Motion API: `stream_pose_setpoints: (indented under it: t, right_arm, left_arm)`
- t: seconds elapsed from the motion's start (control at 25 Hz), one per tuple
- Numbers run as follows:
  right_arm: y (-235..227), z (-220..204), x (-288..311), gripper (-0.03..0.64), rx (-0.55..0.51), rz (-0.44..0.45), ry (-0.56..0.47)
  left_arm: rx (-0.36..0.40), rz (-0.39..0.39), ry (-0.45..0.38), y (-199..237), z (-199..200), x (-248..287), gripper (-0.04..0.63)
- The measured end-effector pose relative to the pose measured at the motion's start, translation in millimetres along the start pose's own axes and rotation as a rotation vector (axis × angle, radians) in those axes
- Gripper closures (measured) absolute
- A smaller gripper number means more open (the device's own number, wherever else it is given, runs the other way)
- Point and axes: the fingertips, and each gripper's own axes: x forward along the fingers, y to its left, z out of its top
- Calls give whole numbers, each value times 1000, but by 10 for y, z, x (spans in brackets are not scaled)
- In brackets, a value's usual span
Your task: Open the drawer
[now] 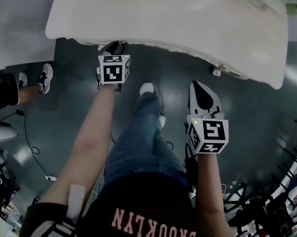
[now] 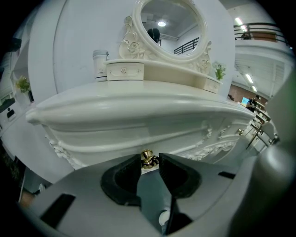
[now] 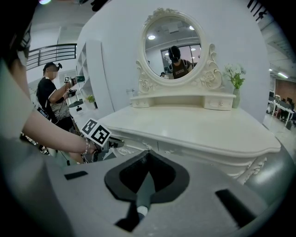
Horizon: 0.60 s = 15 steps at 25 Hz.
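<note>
Slippage is what worries me most: my left gripper has its jaws apart with the small brass knob sitting right at their tips, and I cannot see that either pad has closed firmly on it. The knob is rounded, polished and narrow at the neck, so if I pull with only the tips on its bulge, I judge the dark pads could slide off it and the drawer would stay shut. A pull that runs upward or sideways instead of straight back could also jam the drawer in its frame, or knock the gripper against the overhanging edge of the dressing table just above. The drawer is closed, its front set under that thick, smoothly moulded cream top, glossy like lacquered wood, with a gentle outward curve. Below and to the side runs carved trim, lacy and raised, rougher than the plain bands above it. An oval mirror in an ornate scrolled frame stands at the back of the top. My right gripper has its jaws together on nothing, held well apart from the furniture, so it can't steady the table if the pull drags it
</note>
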Motion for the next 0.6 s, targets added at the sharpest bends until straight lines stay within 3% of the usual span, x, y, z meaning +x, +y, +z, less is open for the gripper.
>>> stream_pose_setpoints:
  t: [0.6]
  right_arm:
    - [22, -98, -229, 621, -11, 13, -19]
  left_arm:
    - [-19, 16, 17, -57, -326, -277, 480]
